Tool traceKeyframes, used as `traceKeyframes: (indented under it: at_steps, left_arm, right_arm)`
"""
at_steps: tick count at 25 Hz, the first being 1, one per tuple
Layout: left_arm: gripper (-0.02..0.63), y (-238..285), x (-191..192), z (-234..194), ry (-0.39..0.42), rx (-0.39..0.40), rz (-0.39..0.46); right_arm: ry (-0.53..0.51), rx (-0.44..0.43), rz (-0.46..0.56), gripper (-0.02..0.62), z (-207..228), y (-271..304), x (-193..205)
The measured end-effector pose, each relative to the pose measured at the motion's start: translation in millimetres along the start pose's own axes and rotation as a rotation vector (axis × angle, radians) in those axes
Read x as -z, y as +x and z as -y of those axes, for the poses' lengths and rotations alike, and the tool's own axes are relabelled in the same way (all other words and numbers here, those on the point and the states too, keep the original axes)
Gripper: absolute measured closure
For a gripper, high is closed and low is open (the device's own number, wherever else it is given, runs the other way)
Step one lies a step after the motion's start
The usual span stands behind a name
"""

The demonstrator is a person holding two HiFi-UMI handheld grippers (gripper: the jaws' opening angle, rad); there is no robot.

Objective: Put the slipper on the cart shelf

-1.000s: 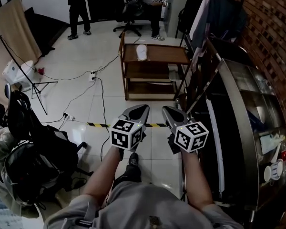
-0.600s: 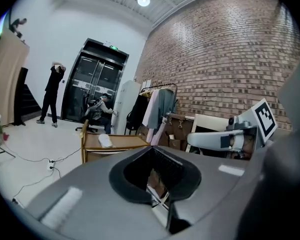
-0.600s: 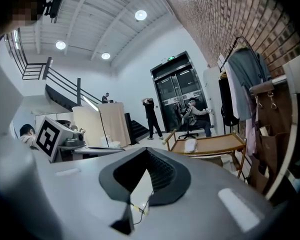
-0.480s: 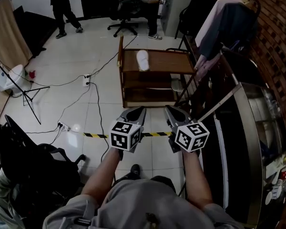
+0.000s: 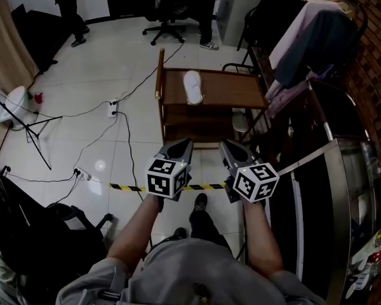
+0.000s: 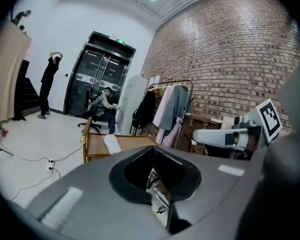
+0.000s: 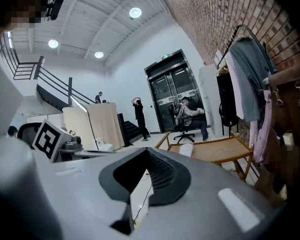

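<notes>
Head view: left gripper (image 5: 178, 147) and right gripper (image 5: 232, 149) side by side, white slipper (image 5: 192, 86) lying on the cart (image 5: 240, 94) top shelf ahead; left gripper view: jaws closed tight, empty; right gripper view: same deal.

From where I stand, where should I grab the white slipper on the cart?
Probably across its narrow middle, coming down from above on your side: the slipper lies flat on the cart top, lengthwise away from you.
</notes>
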State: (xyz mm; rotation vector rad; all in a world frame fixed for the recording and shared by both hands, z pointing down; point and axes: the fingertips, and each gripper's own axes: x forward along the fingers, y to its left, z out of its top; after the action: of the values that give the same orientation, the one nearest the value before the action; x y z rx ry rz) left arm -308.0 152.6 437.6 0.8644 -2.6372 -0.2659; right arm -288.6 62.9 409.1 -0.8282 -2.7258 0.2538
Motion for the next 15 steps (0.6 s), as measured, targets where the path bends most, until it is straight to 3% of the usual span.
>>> traceKeyframes:
  at_steps: [15]
  left_arm:
    - [0.598,169.4,-33.5,-57.7,-0.005,-0.112,-0.063]
  right_arm:
    - [0.024,-0.081,-0.003,0.597,131.6,116.3,-43.5]
